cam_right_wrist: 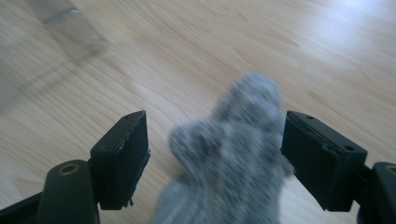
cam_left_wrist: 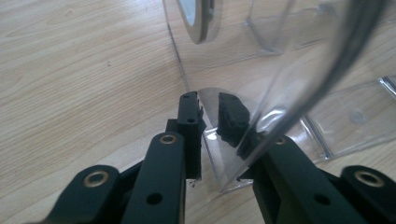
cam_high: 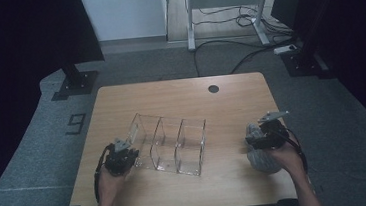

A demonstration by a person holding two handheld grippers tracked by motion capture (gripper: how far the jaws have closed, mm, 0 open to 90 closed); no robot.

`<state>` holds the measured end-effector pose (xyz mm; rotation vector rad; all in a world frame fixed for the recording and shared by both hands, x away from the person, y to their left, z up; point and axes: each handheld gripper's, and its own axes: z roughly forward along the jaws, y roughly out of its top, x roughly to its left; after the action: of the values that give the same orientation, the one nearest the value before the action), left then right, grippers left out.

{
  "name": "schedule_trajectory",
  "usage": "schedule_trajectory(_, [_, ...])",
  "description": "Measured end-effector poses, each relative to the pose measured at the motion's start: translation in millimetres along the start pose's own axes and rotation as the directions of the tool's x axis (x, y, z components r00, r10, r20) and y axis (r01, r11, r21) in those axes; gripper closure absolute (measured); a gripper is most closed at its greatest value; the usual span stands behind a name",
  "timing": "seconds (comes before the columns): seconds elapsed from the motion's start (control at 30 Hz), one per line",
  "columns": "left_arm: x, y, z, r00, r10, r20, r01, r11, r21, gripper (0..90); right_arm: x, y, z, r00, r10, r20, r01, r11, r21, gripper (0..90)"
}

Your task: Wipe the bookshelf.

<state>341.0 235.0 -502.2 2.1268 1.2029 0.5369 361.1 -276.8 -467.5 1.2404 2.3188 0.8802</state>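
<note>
A clear plastic organizer [cam_high: 174, 141] with three open compartments stands on the wooden table [cam_high: 180, 95], left of centre. My left gripper [cam_high: 128, 155] is at its left end. In the left gripper view the left gripper [cam_left_wrist: 210, 116] has one jaw on each side of the organizer's clear end wall [cam_left_wrist: 261, 60], shut on it. A grey sock [cam_high: 265, 162] lies near the table's right front. My right gripper [cam_high: 254, 137] hovers over it. In the right gripper view the right gripper [cam_right_wrist: 215, 140] is open, with the blurred sock [cam_right_wrist: 233, 154] between the jaws and a gap at the left pad.
A round cable hole [cam_high: 213, 89] sits near the table's far edge. Beyond the table are a white desk frame [cam_high: 225, 1], floor cables [cam_high: 247, 52] and a black stand base [cam_high: 75, 82]. Bare wood lies between the organizer and the sock.
</note>
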Motion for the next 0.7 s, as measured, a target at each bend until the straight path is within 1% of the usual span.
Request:
schedule_trajectory(0.03, [0.9,0.4,0.2,1.0000,0.002,-0.002,-0.002,1.0000,0.002,79.4,-1.1,-2.2,0.3,1.0000,0.005,-0.001,-0.005,1.000,0.005,21.1])
schedule_trajectory(0.1, [2.0,0.9,0.8,1.0000,0.003,-0.005,-0.003,1.0000,0.002,80.5,-2.5,-8.4,2.9,0.9999,0.013,0.005,-0.013,0.999,0.031,20.5])
schedule_trajectory(0.17, [3.1,1.1,1.1,1.0000,0.005,-0.007,-0.005,1.0000,0.002,81.5,-3.1,-13.1,7.8,0.9999,0.012,0.006,-0.012,0.998,0.060,20.5])
schedule_trajectory(0.27, [3.7,1.2,1.3,0.9998,0.006,-0.017,-0.006,1.0000,0.003,82.9,-3.6,-18.2,17.7,0.9994,0.006,0.034,-0.010,0.994,0.105,22.8])
schedule_trajectory(0.3, [3.9,1.2,1.3,0.9998,0.007,-0.019,-0.006,1.0000,0.003,83.4,-3.9,-19.7,20.7,0.9991,0.008,0.042,-0.013,0.993,0.116,24.6])
schedule_trajectory(0.37, [4.9,0.8,1.2,0.9997,0.006,-0.024,-0.006,1.0000,0.003,84.3,-4.4,-22.4,25.2,0.9990,0.015,0.041,-0.020,0.991,0.132,28.8])
schedule_trajectory(0.4, [5.5,0.7,1.1,0.9997,0.006,-0.024,-0.006,1.0000,0.004,84.8,-4.1,-24.1,27.8,0.9985,0.020,0.050,-0.027,0.990,0.141,30.4])
schedule_trajectory(0.5, [7.3,0.2,0.9,0.9998,-0.004,-0.021,0.004,1.0000,0.002,85.9,-4.5,-26.1,30.4,0.9985,0.011,0.053,-0.019,0.988,0.151,38.2])
schedule_trajectory(0.57, [7.9,-0.1,1.0,0.9998,-0.011,-0.016,0.011,0.9999,-0.001,86.2,-6.8,-28.3,32.5,0.9973,0.017,0.071,-0.028,0.986,0.165,43.1])
schedule_trajectory(0.63, [8.2,-0.1,1.2,0.9998,-0.014,-0.015,0.014,0.9999,-0.003,86.3,-8.7,-31.3,35.9,0.9980,0.020,0.059,-0.030,0.984,0.176,47.7])
schedule_trajectory(0.67, [8.2,-0.2,1.3,0.9998,-0.014,-0.016,0.014,0.9999,-0.005,86.3,-9.6,-33.4,38.1,0.9986,0.027,0.046,-0.035,0.981,0.193,49.3])
schedule_trajectory(0.7, [8.3,-0.3,1.4,0.9998,-0.013,-0.016,0.013,0.9999,-0.006,86.3,-10.5,-34.3,39.1,0.9989,0.025,0.041,-0.032,0.981,0.193,50.8])
